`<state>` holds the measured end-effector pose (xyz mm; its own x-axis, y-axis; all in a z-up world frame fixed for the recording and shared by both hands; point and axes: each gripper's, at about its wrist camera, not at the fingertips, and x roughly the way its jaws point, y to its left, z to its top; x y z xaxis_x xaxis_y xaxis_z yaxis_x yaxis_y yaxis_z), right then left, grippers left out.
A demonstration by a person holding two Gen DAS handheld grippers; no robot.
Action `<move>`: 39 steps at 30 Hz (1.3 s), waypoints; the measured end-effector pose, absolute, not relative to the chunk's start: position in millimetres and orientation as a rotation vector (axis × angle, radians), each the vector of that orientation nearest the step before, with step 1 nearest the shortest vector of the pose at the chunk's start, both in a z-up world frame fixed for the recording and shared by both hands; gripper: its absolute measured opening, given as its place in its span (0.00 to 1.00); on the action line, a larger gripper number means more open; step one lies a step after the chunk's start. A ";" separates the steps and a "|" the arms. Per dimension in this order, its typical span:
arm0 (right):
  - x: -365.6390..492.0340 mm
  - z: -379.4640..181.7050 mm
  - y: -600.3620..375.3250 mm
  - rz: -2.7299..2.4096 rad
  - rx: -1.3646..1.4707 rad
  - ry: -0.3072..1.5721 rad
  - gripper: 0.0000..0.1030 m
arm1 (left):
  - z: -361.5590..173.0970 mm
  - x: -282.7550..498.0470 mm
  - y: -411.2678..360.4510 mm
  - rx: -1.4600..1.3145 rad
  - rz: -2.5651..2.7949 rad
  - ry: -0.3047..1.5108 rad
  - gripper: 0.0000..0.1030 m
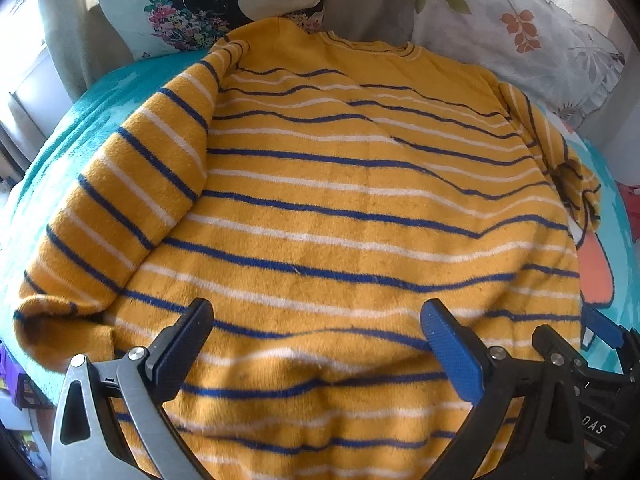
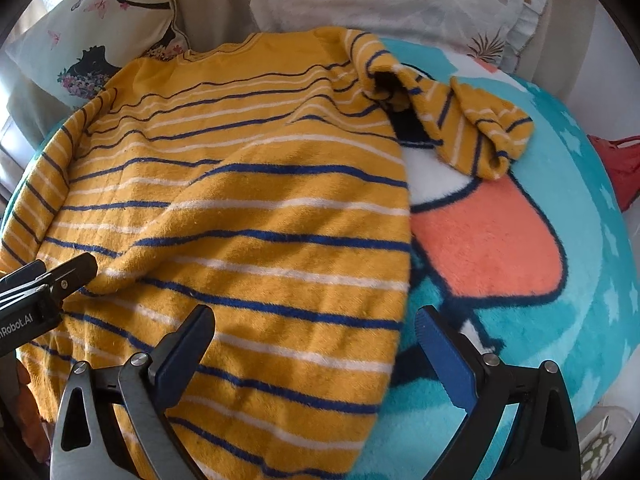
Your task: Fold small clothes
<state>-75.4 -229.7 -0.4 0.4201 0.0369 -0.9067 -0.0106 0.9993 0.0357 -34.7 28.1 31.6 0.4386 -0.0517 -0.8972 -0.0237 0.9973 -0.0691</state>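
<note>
A small yellow sweater (image 1: 340, 208) with blue and white stripes lies flat on a teal blanket (image 1: 80, 120), collar far from me. Its left sleeve (image 1: 132, 184) lies down its left side. Its right sleeve (image 2: 472, 124) is crumpled on the blanket (image 2: 560, 208) at the far right. My left gripper (image 1: 316, 336) is open and empty just above the sweater's near hem. My right gripper (image 2: 316, 340) is open and empty over the sweater's (image 2: 240, 208) near right edge. The left gripper's tips (image 2: 60, 276) show at the left of the right wrist view.
Floral pillows (image 1: 520, 28) and a cushion with a black figure (image 2: 88, 40) lean at the far side of the bed. A red object (image 2: 620, 164) sits off the blanket's right edge. The blanket has a large orange and white print (image 2: 488, 240).
</note>
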 end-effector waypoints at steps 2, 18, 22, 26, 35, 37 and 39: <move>-76.9 2.8 -232.4 0.029 0.015 1.156 0.98 | 34.7 -42.2 26.5 -0.068 -0.019 1.109 1.00; -108.7 19.4 -232.9 0.014 -0.043 1.032 0.98 | 47.5 -86.0 -2.3 -0.023 -0.062 0.976 1.00; -108.6 23.9 -233.1 -0.010 -0.021 0.985 0.98 | 61.3 -84.4 -0.9 -0.033 -0.125 0.970 1.00; -101.1 29.3 -230.0 -0.041 0.030 0.953 0.98 | 72.1 -81.9 1.7 0.003 -0.154 0.927 1.00; -82.0 23.5 -187.4 -0.045 0.015 0.987 0.98 | 71.8 -62.6 38.1 0.015 -0.128 0.943 1.00; -79.1 22.7 -176.5 -0.043 0.005 0.986 0.98 | 70.4 -59.0 46.5 0.023 -0.122 0.948 1.00; -76.6 22.0 -168.1 -0.042 -0.001 0.987 0.98 | 73.3 -57.9 58.5 0.038 -0.087 0.931 1.00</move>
<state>-76.6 -168.1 22.0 0.5508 -0.0359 -0.8338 0.0348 0.9992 -0.0200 -57.9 58.5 73.3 0.5941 -0.0584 -0.8023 0.0916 0.9958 -0.0047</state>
